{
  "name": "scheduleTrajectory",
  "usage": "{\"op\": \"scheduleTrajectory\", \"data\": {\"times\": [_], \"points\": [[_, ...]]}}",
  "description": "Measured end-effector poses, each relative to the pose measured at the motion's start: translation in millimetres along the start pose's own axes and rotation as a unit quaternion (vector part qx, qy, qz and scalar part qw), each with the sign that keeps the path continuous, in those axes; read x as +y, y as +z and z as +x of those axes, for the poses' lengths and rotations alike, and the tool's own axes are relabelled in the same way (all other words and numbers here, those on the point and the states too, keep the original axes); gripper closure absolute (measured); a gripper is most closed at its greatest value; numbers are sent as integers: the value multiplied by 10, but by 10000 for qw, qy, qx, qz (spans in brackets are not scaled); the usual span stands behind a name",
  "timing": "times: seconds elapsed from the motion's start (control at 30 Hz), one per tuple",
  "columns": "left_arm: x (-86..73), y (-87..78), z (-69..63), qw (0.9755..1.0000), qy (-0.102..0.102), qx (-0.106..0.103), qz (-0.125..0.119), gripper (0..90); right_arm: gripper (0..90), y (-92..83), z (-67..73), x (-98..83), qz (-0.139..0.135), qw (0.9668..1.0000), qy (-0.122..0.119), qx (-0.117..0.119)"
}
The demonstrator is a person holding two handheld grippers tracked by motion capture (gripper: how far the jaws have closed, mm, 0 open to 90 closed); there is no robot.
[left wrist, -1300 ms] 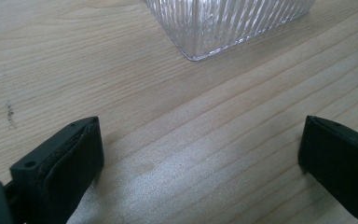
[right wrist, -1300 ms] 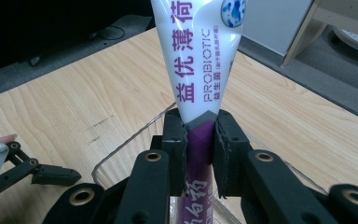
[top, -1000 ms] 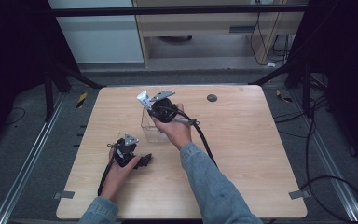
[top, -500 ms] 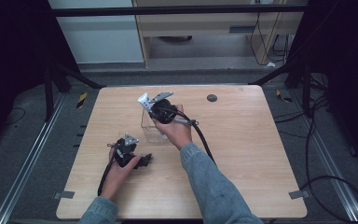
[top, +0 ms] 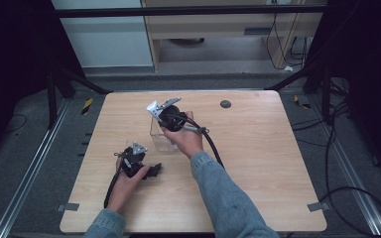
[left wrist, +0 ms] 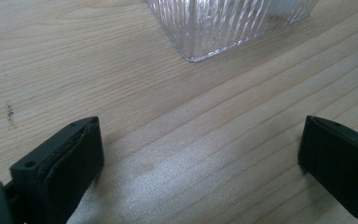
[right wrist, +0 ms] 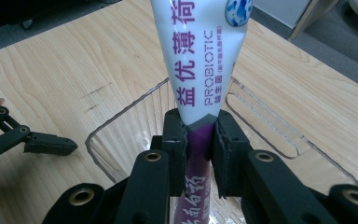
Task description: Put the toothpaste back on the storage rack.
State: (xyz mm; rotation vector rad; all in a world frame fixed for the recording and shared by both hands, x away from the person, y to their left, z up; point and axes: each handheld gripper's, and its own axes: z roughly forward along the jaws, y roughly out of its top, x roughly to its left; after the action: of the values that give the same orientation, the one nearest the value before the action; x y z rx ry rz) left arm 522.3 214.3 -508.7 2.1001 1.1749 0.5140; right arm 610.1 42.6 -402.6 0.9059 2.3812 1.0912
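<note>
My right gripper (right wrist: 199, 135) is shut on a white and purple tube (right wrist: 205, 60) printed with "PROBIOTIC", gripped where white meets purple. The tube stands tilted over a clear ribbed plastic container (right wrist: 121, 116), its purple end pointing down into it. In the high view the right gripper (top: 161, 111) holds the tube (top: 153, 106) just above the container (top: 159, 138) near the table's middle. My left gripper (top: 151, 171) lies low on the table toward the front left, with its jaws wide apart. In the left gripper view, that gripper (left wrist: 200, 154) has bare wood between its jaws, and the container's corner (left wrist: 233, 23) is ahead.
The wooden table (top: 258, 163) carries a small dark round disc (top: 225, 104) at its far edge. Black cables trail from both grippers toward the front. Dark floor and metal rails surround the table. The left gripper's open fingers (right wrist: 37, 142) show beside the container.
</note>
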Motion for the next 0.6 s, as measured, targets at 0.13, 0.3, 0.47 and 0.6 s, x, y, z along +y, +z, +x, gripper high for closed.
{"op": "scheduleTrajectory", "data": {"times": [0.13, 0.3, 0.47, 0.6], "points": [[0, 0, 0, 10000, 2, 0, 1, 0, 767, 5, -1, 0, 19, 10000, 9, 8], [0, 0, 0, 10000, 0, 0, 0, 0, 766, 4, -1, 11, 61, 10000, 9, 29], [0, 0, 0, 10000, 0, 1, 0, 0, 764, 17, 5, 24, 92, 10000, 14, 34], [0, 0, 0, 10000, 1, 1, 0, 0, 763, 30, 15, 38, 133, 9999, 16, 16]]}}
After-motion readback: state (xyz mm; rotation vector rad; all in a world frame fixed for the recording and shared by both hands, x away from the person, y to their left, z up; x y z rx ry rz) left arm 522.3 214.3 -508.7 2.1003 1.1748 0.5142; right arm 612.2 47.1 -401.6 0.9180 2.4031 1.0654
